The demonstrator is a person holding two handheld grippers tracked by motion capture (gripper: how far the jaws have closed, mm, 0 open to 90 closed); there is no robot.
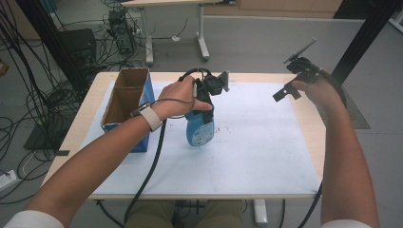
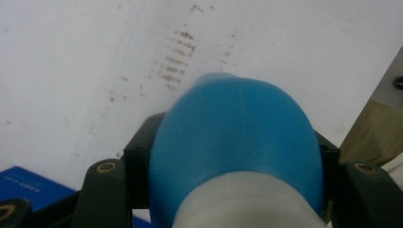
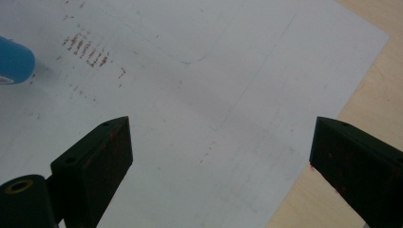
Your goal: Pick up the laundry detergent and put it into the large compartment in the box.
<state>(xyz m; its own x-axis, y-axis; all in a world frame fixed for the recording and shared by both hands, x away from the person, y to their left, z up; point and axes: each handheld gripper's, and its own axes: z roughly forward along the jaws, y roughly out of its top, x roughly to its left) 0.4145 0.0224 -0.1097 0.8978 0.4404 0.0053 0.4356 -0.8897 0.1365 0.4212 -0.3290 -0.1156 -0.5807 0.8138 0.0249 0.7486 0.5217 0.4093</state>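
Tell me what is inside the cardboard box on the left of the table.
The cardboard box stands open at the top, with a divider across the middle. Only bare brown inner walls show from the high view. The bottom of each half lies too deep to see, so I cannot tell whether anything is in there.

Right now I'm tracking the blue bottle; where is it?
High view: the blue bottle hangs in the left gripper, centre-left over the white sheet, beside the cardboard box.

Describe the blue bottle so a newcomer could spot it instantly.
Start at the white sheet covering the wooden table. Left of its centre, just right of the open cardboard box, the left gripper clamps the blue bottle from above. It is the one rounded blue plastic thing with a pale label.
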